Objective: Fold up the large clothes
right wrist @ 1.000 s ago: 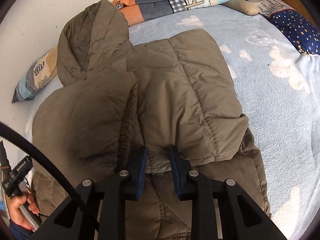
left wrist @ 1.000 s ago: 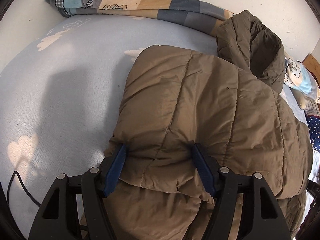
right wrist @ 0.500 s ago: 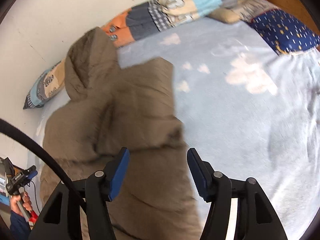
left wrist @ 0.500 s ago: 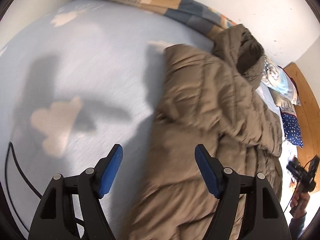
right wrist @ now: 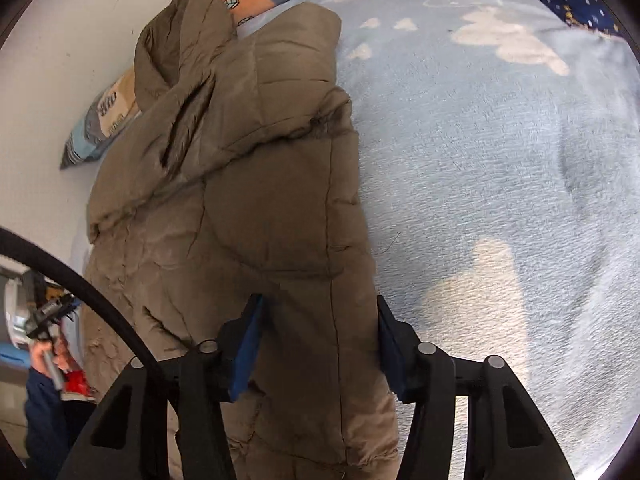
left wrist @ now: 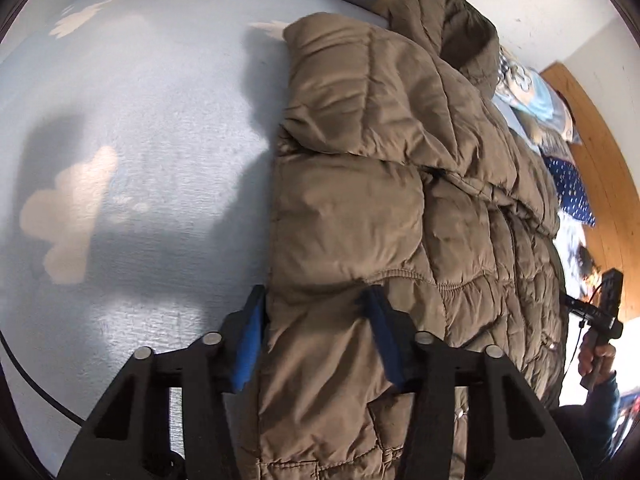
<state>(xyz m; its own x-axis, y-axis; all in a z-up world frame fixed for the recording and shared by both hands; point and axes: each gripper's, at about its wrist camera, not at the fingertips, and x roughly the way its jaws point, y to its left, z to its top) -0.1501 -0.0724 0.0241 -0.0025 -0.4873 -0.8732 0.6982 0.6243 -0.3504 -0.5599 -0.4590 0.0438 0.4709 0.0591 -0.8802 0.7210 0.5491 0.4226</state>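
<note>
Both grippers point forward and low. The left gripper (left wrist: 314, 334) holds its blue pads (left wrist: 249, 344) spread wide apart; the right gripper (right wrist: 320, 340) does likewise, pads (right wrist: 246, 346) parted.

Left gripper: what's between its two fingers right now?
A puffy edge of the jacket fills the left gripper gap, seen in the left wrist view.

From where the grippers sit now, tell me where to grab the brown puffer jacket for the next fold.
Grip the puffer jacket at its near hem end, one gripper on each long side edge, coming from the near end. It lies narrow, sleeves folded in, hood at the far end. The left gripper and right gripper already straddle those edges, jaws open.
</note>
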